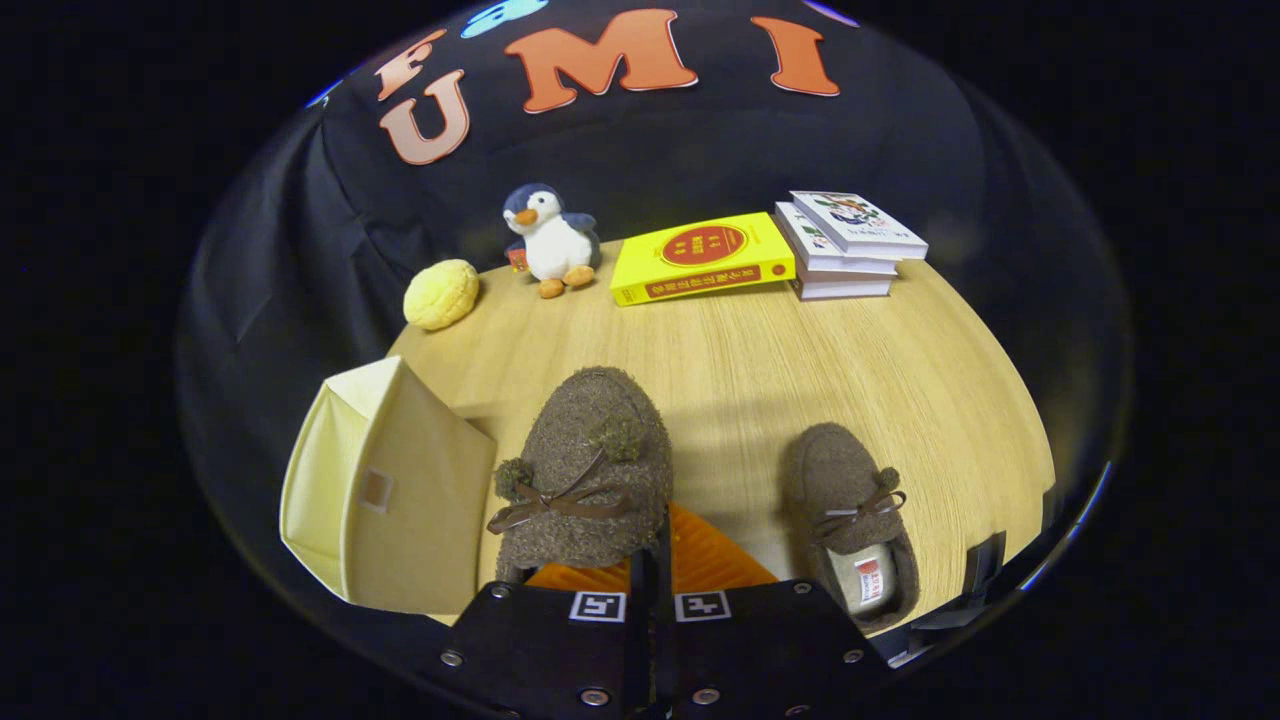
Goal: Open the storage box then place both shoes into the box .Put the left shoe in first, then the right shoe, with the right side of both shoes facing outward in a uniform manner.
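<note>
One fuzzy shoe (588,475) is held in the closed gripper (655,560)

The cloth box (385,495) is set just left; the second shoe (850,515) lies right on the wooden table (800,370); books (845,245) and a plush penguin (550,240) are seen beyond.

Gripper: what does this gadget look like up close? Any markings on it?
The gripper has a black two-part body studded with silver screws. Each half carries a square black-and-white marker. Its fingers have ribbed pads, shut here on the near shoe.
</note>
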Motion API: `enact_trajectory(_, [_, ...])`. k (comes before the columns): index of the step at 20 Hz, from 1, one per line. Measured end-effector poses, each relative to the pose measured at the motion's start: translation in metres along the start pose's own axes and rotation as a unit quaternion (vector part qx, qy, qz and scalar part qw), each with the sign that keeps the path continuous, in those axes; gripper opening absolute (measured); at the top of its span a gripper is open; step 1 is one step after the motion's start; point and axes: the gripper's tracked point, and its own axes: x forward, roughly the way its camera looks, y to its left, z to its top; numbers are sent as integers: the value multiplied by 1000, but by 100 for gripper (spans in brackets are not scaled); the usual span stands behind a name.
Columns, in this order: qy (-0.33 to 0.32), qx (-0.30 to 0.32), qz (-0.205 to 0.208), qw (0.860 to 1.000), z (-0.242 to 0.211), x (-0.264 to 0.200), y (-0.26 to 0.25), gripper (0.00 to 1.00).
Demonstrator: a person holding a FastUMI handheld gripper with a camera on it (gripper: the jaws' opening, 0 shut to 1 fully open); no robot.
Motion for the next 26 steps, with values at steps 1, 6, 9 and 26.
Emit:
enact_trajectory(1, [-7,-1,10,1000,10,-7,15,4])
enact_trajectory(6, [-29,-19,45,998,43,-32,93,4])
enact_trajectory(9, [-38,-34,65,997,52,-36,140,4])
enact_trajectory(26, [81,-51,38,995,-29,33,281,4])
